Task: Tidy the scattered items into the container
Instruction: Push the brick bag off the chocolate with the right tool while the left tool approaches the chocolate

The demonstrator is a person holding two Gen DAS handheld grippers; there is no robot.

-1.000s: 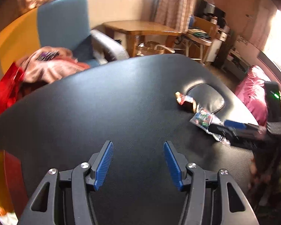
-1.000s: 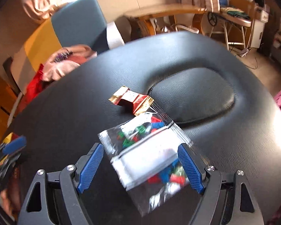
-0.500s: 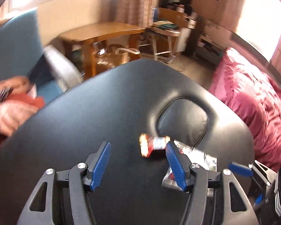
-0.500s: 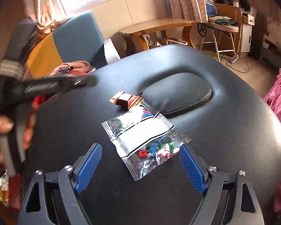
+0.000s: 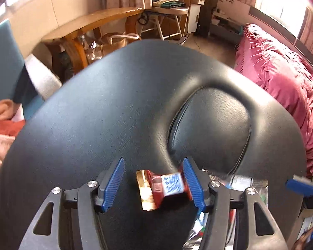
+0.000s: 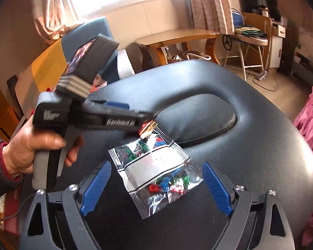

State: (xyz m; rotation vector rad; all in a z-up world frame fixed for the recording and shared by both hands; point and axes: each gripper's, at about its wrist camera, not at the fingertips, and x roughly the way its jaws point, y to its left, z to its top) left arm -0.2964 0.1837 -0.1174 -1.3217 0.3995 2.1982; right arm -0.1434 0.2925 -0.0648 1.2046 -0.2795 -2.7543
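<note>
Left wrist view, lower centre of the frame: my left fingers (image 5: pixel 154 184) stand apart around a red and gold candy wrapper (image 5: pixel 163 187) lying on the black padded bench (image 5: pixel 106 112). Its white panel carries blue writing, too blurred to read. The right blue pad is just beside the wrapper's end; whether it touches I cannot tell. The left pad is clear of it.

Right wrist view: my right fingers (image 6: pixel 156 189) are spread wide, their gap having just grown, either side of a clear bag of coloured bricks (image 6: pixel 156 170) that lies flat on the bench, neither pad pressing it. At centre left my hand (image 6: pixel 31 145) holds the other gripper, whose side reads "GenRobot.AI". Its tip is at the wrapper, in the middle of the frame just above the bag.
</note>
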